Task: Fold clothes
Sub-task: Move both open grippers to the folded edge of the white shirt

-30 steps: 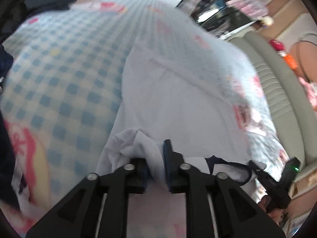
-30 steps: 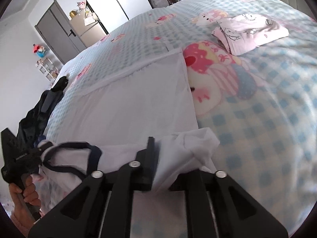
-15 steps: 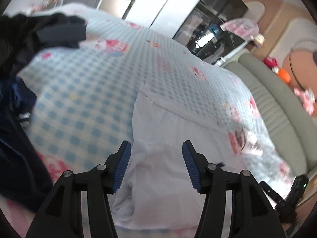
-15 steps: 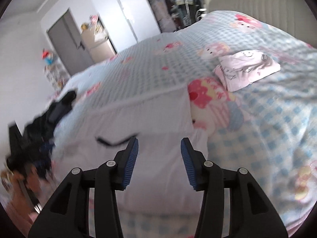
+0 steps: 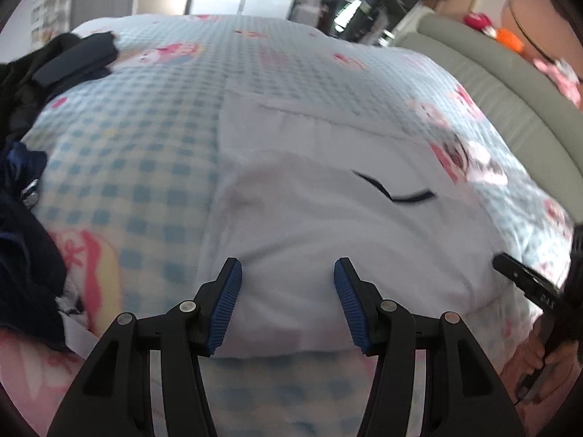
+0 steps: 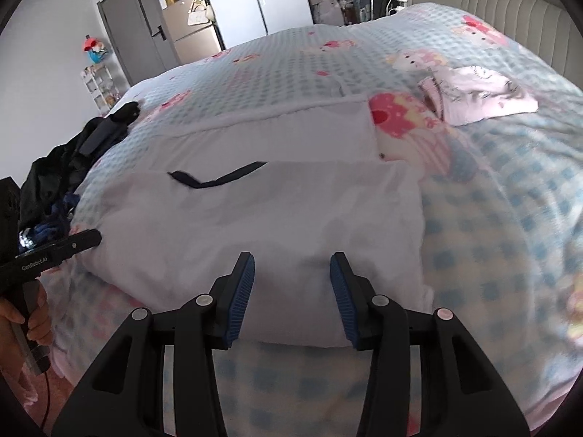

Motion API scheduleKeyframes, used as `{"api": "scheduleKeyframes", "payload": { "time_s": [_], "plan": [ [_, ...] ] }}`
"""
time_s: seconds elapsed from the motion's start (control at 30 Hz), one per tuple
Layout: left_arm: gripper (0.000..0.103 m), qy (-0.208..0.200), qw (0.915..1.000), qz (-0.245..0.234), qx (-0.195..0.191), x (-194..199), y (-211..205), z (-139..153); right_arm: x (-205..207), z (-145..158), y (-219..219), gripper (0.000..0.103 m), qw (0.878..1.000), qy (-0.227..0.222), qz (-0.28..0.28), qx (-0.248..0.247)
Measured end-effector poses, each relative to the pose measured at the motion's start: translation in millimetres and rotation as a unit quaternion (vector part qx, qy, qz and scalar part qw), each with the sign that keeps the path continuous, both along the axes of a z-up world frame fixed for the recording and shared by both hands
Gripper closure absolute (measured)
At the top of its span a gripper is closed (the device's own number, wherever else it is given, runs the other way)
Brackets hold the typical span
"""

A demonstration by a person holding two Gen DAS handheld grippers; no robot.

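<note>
A white garment (image 5: 328, 225) with a dark neck trim (image 5: 397, 191) lies folded over itself on the checked bedspread (image 5: 145, 138). It also shows in the right wrist view (image 6: 273, 225). My left gripper (image 5: 288, 298) is open and empty, hovering over the garment's near edge. My right gripper (image 6: 291, 287) is open and empty over the same near edge, further right. Each gripper shows at the edge of the other's view.
A heap of dark clothes (image 5: 32, 116) lies at the bed's left side, also seen in the right wrist view (image 6: 73, 160). A folded pink-white garment (image 6: 477, 94) lies at the far right. A padded headboard (image 5: 510, 102) runs along the right.
Both grippers were shut on the white garment's edge a second ago. They have let go, opened, and pulled back toward the near side. The garment now lies folded over.
</note>
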State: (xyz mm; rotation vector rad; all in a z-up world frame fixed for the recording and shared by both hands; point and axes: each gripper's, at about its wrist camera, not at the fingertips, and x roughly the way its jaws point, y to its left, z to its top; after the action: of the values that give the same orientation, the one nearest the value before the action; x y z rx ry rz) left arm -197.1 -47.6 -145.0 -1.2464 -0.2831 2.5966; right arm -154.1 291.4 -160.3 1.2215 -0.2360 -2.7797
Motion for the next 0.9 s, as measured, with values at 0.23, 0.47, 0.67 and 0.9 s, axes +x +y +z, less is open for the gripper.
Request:
{"api": "scheduleKeyframes", "payload": {
  "time_s": [0.23,0.47,0.67,0.9],
  "plan": [
    [0.05,0.065,0.9973,0.006,0.034,22,-6,34,14,21,25,0.058,0.998,0.031,-0.041,-0.024],
    [0.051,-0.011,0.9982,-0.008,-0.058,23,12,-8,15,-6,7,0.058,1.0,-0.015,-0.012,0.018],
    [0.052,0.02,0.9959,0.086,-0.021,46,-36,7,27,-1,42,0.058,0.998,-0.01,-0.067,-0.004],
    [0.052,0.007,0.9912,0.106,0.078,66,-66,-13,44,4,56,0.056,0.994,-0.011,-0.098,-0.046]
  ]
}}
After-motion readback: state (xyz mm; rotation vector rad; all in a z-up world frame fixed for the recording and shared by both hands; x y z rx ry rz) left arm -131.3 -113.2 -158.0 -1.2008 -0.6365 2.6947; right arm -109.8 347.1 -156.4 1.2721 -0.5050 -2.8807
